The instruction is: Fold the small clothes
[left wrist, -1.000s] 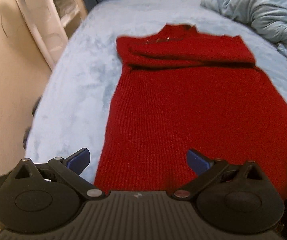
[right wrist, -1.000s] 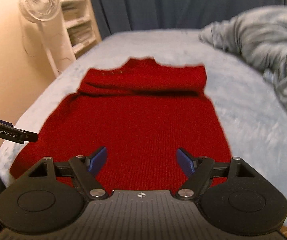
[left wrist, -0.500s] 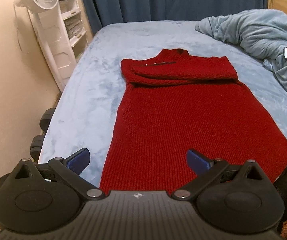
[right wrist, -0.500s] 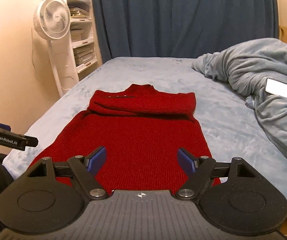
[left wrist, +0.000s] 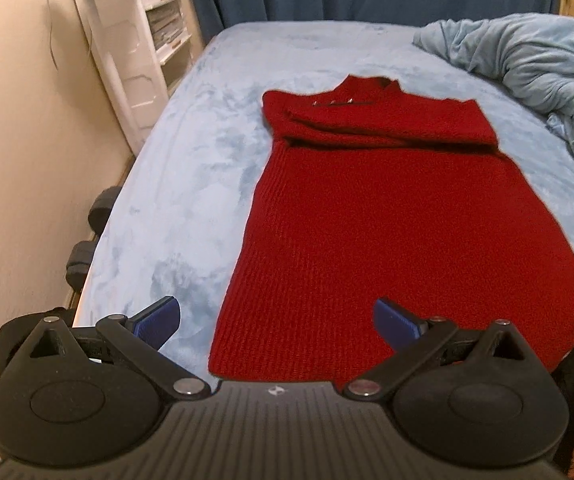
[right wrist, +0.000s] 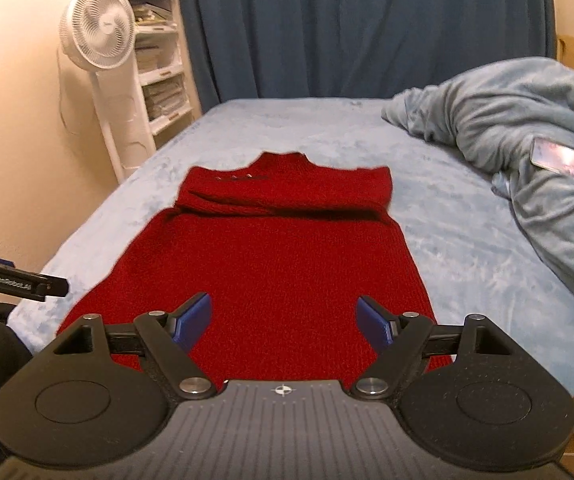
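A red knit sweater dress lies flat on the light blue bed, collar far, hem near, with its sleeves folded across the chest. It also shows in the right wrist view. My left gripper is open and empty, held above the hem's left corner. My right gripper is open and empty above the hem's middle. The left gripper's finger shows at the left edge of the right wrist view.
A crumpled blue-grey blanket lies on the bed's right side with a phone on it. A white standing fan and white shelves stand left of the bed by the wall. Dark blue curtains hang behind.
Both grippers have pulled back and risen from low over the dress, then the left has tilted down a little. Both stay open and empty. The dress has not moved.
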